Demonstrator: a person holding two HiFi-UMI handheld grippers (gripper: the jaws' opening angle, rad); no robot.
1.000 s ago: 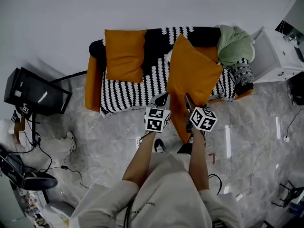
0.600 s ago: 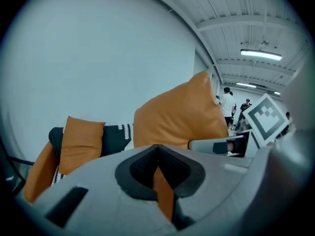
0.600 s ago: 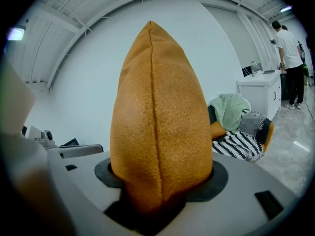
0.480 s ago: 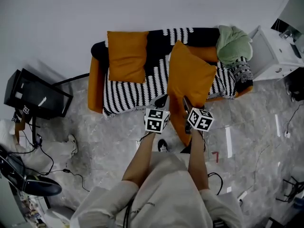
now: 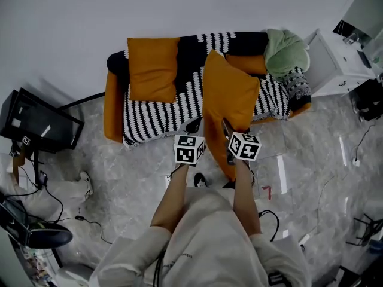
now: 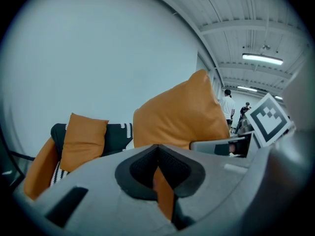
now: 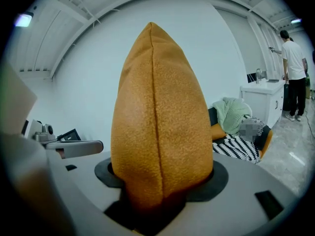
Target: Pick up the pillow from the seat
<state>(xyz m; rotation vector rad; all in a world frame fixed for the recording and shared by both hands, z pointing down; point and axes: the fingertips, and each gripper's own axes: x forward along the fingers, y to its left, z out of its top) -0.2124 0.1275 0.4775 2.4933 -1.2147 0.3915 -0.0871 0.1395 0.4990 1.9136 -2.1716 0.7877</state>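
Observation:
An orange pillow (image 5: 230, 100) stands on edge in the air in front of the striped sofa seat (image 5: 155, 115), its lower part between my two grippers. In the right gripper view the pillow (image 7: 157, 127) fills the middle, and my right gripper (image 7: 152, 200) is shut on its thick lower edge. My left gripper (image 6: 160, 181) is shut on a thin orange strip of the same pillow (image 6: 179, 114). From the head view, the left gripper (image 5: 192, 125) and the right gripper (image 5: 226, 126) sit side by side at the pillow's bottom.
A second orange pillow (image 5: 152, 69) leans on the sofa's back at the left. A green blanket (image 5: 286, 49) lies on its right end, next to a white cabinet (image 5: 335, 64). A black box (image 5: 39, 124) and cables lie on the floor at left. People (image 7: 295, 73) stand far right.
Both grippers keep their hold on the pillow. The grippers, pillow and sofa all sit slightly further left in the head view than a second ago.

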